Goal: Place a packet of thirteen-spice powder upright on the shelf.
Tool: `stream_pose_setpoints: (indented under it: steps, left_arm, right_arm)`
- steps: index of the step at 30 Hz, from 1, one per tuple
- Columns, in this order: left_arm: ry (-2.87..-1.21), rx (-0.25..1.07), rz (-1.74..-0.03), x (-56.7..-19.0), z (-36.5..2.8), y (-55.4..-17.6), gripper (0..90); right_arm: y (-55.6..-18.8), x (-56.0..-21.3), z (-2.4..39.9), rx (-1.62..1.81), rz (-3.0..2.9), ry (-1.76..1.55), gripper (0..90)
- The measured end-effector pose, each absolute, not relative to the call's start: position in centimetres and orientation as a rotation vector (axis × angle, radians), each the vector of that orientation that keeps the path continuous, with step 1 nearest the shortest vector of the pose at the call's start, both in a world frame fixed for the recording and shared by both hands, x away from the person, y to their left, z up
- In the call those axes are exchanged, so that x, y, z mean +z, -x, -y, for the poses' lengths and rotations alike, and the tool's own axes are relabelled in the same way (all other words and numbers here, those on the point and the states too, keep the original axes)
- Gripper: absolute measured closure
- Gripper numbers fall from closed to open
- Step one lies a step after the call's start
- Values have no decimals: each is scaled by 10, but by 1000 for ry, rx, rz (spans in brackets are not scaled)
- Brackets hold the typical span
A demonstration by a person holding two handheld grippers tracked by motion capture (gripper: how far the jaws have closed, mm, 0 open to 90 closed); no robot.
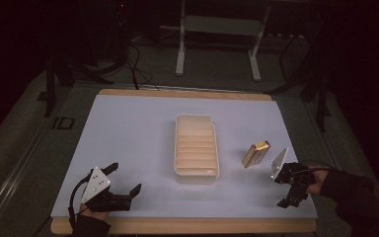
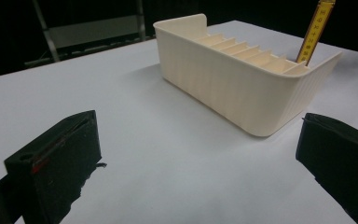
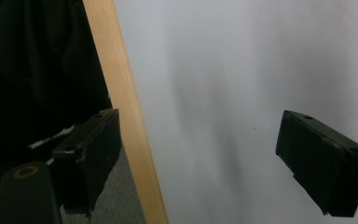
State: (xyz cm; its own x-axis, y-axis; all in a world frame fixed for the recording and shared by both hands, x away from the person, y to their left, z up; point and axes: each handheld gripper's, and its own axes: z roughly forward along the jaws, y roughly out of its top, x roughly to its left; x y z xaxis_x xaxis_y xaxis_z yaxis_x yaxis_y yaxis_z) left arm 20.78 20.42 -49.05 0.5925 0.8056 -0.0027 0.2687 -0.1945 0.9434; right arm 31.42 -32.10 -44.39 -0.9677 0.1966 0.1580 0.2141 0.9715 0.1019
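A cream tray with several slot dividers sits in the middle of the white mat. To its right stands a flat yellow box with printed lettering. My left gripper rests open at the front left corner and points at the tray. In the left gripper view the tray lies ahead of the left gripper, with the yellow box rising behind it. My right gripper hangs open at the front right, just right of the box. In the right gripper view the right gripper straddles the table's wooden edge.
The wooden table edge runs along the front below the mat. A metal stand and loose cables are on the dark floor behind the table. A dark sleeve comes in at the lower right.
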Motion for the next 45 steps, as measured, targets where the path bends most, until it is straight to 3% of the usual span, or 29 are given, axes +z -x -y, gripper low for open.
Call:
stream_pose_setpoints:
  steps: [45]
  left_arm:
    - [-1758, 624, -905, -492, -208, -203, 0]
  right_arm:
    - [-359, -358, 310, -563, 3128, 64, 148]
